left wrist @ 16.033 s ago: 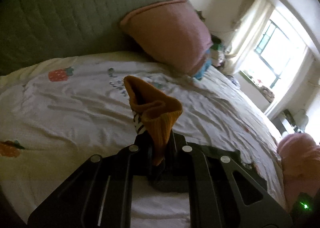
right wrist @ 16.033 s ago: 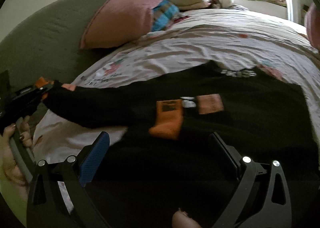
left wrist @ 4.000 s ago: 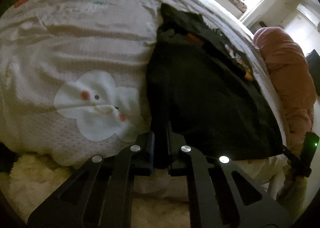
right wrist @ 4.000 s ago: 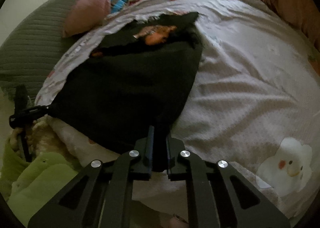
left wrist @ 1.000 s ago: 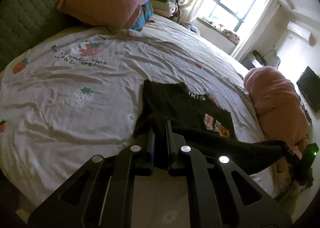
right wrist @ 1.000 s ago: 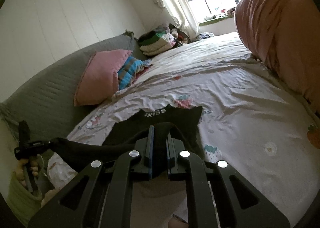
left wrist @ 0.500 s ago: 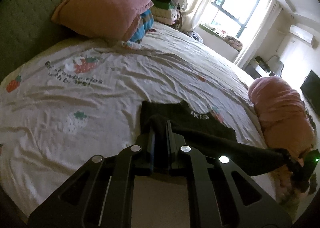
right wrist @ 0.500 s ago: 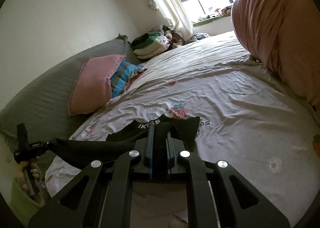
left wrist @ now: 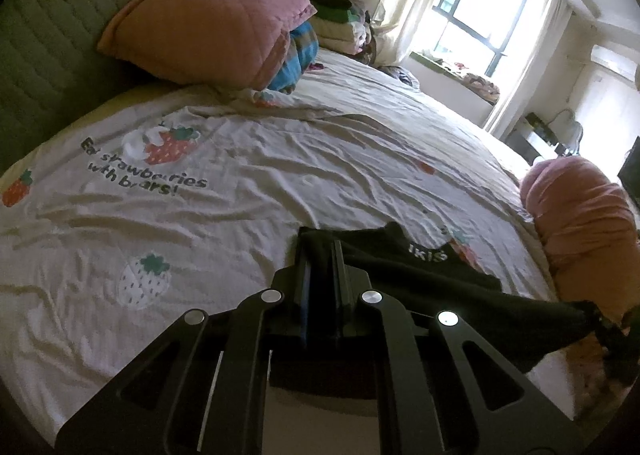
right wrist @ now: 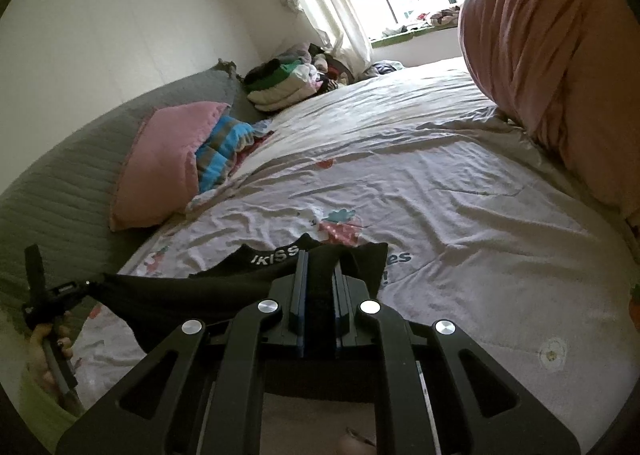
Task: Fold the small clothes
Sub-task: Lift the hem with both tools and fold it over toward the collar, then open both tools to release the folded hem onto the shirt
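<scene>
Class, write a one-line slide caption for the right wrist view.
Right gripper clamps a black garment stretched across to the left gripper above the strawberry bedsheet.

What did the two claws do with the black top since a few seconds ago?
Both claws, left claw and right claw, lifted the black top's near edge and carried it toward the pillow end, covering its orange patches. Both stay clamped on it. The pink pillow and bedsheet stayed as they were.

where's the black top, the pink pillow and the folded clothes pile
black top (left wrist: 424,255), left wrist view, the part with white lettering
pink pillow (left wrist: 208,35), left wrist view, middle of its face
folded clothes pile (right wrist: 284,89), right wrist view, middle layers
</scene>
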Demonstrator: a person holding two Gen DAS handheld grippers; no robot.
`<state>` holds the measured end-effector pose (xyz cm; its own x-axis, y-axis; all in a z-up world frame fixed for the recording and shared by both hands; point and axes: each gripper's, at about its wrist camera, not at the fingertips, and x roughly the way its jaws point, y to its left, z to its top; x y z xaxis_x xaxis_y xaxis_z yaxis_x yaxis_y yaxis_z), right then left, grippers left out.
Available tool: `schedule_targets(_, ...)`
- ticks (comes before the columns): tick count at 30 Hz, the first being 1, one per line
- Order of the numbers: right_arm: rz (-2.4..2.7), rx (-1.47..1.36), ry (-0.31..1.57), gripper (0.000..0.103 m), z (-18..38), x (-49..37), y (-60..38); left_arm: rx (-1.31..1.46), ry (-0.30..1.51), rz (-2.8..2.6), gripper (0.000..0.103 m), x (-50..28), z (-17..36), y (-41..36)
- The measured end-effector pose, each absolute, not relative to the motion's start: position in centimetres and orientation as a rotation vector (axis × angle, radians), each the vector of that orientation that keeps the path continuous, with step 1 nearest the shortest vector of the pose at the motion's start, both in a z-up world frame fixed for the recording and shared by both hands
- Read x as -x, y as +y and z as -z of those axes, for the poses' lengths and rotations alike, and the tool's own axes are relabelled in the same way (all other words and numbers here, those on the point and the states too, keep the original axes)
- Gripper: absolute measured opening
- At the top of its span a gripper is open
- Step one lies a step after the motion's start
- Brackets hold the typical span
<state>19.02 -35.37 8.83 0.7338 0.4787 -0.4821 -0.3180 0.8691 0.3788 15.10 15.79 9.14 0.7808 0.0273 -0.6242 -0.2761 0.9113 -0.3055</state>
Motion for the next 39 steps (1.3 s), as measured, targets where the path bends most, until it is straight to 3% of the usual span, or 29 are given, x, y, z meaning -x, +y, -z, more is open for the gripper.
schedule_targets(29, -0.228, -0.189, 0.749, 0.01, -0.7, -26.8, -31.4, 0.281, 0.765, -0.175, 0.005, -22.7, -1.3, 15.7)
schedule_targets(33, -0.204, -0.183, 0.76, 0.029, 0.0, -26.8, -31.2, 0.283, 0.751, -0.169, 0.01, -22.3, -1.7, 15.8)
schedule_targets(34, -0.196, -0.171, 0.758, 0.038, 0.0, -26.6, -31.1, 0.284, 0.744, -0.169, 0.012, -22.2, -1.9, 15.9)
schedule_targets(39, -0.178, -0.15, 0.721, 0.047, -0.7, -25.1, -31.4, 0.281, 0.709, -0.162, 0.024, -21.2, -3.2, 15.8)
